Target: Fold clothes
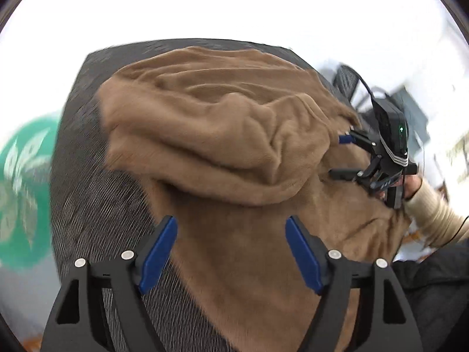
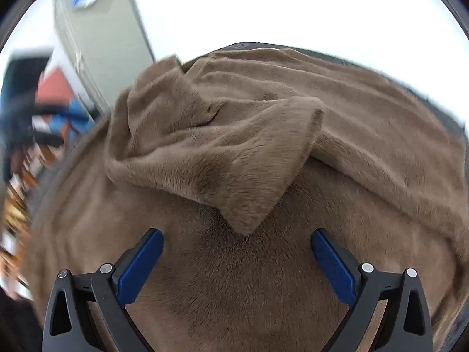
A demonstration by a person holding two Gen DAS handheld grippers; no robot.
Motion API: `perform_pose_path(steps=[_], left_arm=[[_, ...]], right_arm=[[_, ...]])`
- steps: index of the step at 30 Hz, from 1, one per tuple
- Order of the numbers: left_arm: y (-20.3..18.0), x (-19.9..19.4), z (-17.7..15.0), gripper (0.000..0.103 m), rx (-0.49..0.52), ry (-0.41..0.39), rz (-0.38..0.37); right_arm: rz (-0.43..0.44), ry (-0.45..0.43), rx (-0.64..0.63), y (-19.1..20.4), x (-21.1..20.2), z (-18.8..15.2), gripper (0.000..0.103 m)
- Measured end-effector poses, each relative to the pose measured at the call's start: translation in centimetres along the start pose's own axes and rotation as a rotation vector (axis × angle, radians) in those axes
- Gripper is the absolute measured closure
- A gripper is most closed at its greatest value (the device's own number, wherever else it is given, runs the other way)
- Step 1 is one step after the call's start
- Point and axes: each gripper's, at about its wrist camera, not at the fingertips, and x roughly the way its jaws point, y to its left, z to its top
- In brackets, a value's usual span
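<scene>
Hovering both hand-held grippers, left hand-held gripper [image 1: 231,252] and right hand-held gripper [image 2: 237,264], spread and empty, we risk the brown garment's [image 1: 222,135] bunched fold slumping crooked on the tabletop [image 1: 96,193].

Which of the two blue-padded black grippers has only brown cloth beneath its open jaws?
The right gripper: its jaws frame only the brown plush garment. The left gripper straddles the garment's edge, its left finger over the dark ribbed table.

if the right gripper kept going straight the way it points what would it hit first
Most likely the flat brown fleece garment just below the open right gripper, near the folded-over corner flap. Depth is hard to judge.
</scene>
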Motion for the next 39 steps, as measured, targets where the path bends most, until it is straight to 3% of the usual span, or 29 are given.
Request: perform_pose_path(steps=[3,6,9,13,16,18,21,24,27,30,34,37,39], left_arm=[[2.0,-1.4,-1.9,0.021,-0.099,-0.033,0.001],[3.9,-3.2,-3.7,0.021,-0.214,-0.083,-0.020],[4.9,-4.2,-4.4,0.020,-0.322,-0.158,-0.093],[5.5,-4.8,-4.7,0.018,-0.439,-0.237,-0.195],[5.3,-4.8,-4.5,0.016,-0.469,-0.257,-0.215],[5.0,-4.7,-4.4,0.015,-0.475,-0.258,-0.206],[5.0,-3.8,-3.9,0.014,-0.492,-0.244,-0.190],[5.3,-2.5,-3.0,0.013,-0.520,-0.240,-0.192],[5.8,-1.3,-1.4,0.013,-0.533,-0.260,-0.139],[5.9,-0.6,0.4,0.013,-0.521,-0.286,-0.029],[6.0,0.9,3.0,0.013,-0.495,-0.317,0.069],[5.9,2.7,5.0,0.013,-0.470,-0.312,0.128],[5.9,4.0,6.0,0.013,-0.453,-0.294,0.135]], right_arm=[[0.098,-0.053,0.146,-2.4,-2.0,1.0,0.001],[0.135,-0.114,0.224,-3.9,-3.7,2.6,0.001],[0.188,-0.134,0.266,-4.4,-4.2,4.8,0.005],[0.216,-0.069,0.326,-4.6,-1.8,6.9,0.048],[0.157,0.002,0.358,-4.9,1.0,7.6,0.049],[0.175,0.017,0.387,-5.2,2.3,7.5,0.049],[0.186,0.007,0.366,-4.7,2.7,7.8,0.074],[0.148,0.010,0.300,-3.6,2.9,8.5,0.078],[0.117,-0.034,0.231,-3.2,1.5,9.7,0.082],[0.075,-0.218,0.143,-2.2,-3.9,12.2,0.082],[-0.053,-0.451,0.094,-3.0,-12.4,14.1,0.082],[-0.176,-0.500,0.132,-5.7,-15.0,14.1,0.082],[-0.202,-0.457,0.201,-8.5,-14.6,13.3,0.082]])
